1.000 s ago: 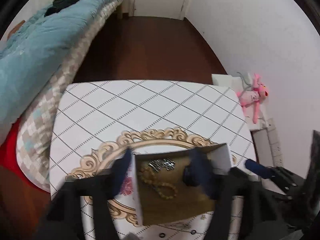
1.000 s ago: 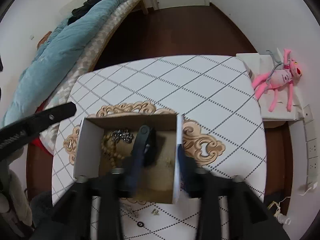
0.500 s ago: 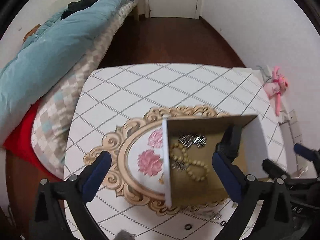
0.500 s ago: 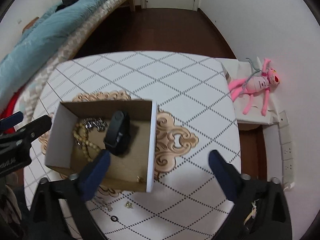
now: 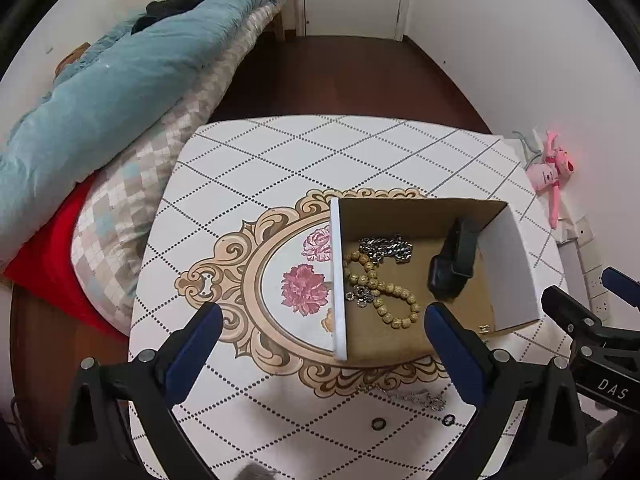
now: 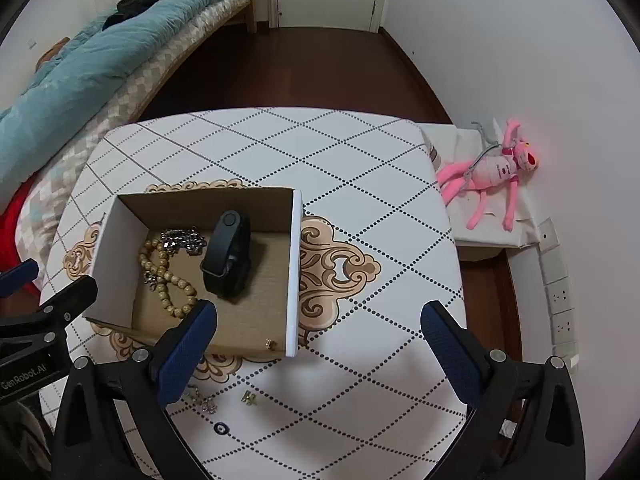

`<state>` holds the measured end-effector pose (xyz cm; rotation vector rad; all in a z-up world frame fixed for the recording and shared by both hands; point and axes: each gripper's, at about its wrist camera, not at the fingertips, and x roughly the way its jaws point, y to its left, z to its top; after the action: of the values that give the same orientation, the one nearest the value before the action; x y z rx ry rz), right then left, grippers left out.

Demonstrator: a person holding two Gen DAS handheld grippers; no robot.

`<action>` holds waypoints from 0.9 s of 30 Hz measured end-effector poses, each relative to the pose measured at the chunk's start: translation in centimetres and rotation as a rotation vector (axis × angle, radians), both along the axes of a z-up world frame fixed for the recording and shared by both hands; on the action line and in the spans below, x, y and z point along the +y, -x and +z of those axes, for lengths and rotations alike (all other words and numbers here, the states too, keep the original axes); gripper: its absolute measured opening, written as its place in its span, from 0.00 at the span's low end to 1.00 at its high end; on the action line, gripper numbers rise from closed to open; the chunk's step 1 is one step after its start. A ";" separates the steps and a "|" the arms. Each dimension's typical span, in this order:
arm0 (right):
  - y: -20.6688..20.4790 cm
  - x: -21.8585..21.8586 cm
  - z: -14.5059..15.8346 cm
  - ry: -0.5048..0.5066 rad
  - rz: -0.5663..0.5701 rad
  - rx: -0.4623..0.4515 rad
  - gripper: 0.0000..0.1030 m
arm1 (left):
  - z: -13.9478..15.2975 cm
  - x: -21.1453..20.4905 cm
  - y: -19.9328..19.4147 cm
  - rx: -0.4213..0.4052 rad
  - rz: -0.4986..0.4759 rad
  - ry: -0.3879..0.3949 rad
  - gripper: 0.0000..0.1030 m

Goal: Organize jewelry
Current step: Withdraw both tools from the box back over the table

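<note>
Both of your grippers are spread wide and holding nothing. Your left gripper (image 5: 322,330) hangs above the bench (image 5: 280,152), with the open cardboard box (image 5: 338,280) just ahead of its right finger (image 5: 452,350) and its left finger (image 5: 192,350) over the floral medallion on the bench cover. Your right gripper (image 6: 318,334) has the same box (image 6: 294,272) ahead and to its left, its left finger (image 6: 186,348) overlapping the box's near edge in view.

Inside the box, from your left gripper's view, a wooden bead bracelet (image 5: 380,288) lies in a loose figure eight ahead, a silver chain (image 5: 386,246) sits just beyond it touching the beads, and a black fitness band (image 5: 452,264) leans against the far right wall. A small gold earring (image 5: 485,329) sits in the box's near right corner.

Still out on the bench, below your left gripper's right finger, lie a silver chain bracelet (image 5: 416,394) and two dark rings (image 5: 378,424). From your right gripper, a gold piece (image 6: 249,397) sits between the fingers, nearer the left one.

A pink plush toy (image 6: 492,170) lies off to the right, beyond the bench, and a bed with a teal duvet (image 6: 92,56) runs along far left.
</note>
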<state>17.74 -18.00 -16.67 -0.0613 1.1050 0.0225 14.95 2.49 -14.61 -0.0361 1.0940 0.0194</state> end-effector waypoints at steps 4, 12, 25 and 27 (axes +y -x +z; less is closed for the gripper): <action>1.6 -0.2 1.7 0.004 -0.010 -0.050 1.00 | 1.6 -0.2 1.6 -0.034 0.022 -0.017 1.00; 5.4 -1.0 5.6 -0.008 -0.035 -0.148 1.00 | 5.4 -0.8 5.0 -0.117 0.018 -0.013 1.00; 9.6 -1.8 10.1 -0.065 -0.056 -0.246 1.00 | 9.4 -1.2 8.0 -0.184 0.031 -0.030 1.00; 9.8 -1.9 10.1 -0.077 -0.059 -0.243 1.00 | 9.1 -1.1 8.1 -0.182 0.053 -0.059 1.00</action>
<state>7.93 -19.91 -6.52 0.0369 0.8613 0.0039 6.86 1.40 -5.53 -0.0136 0.9099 0.0948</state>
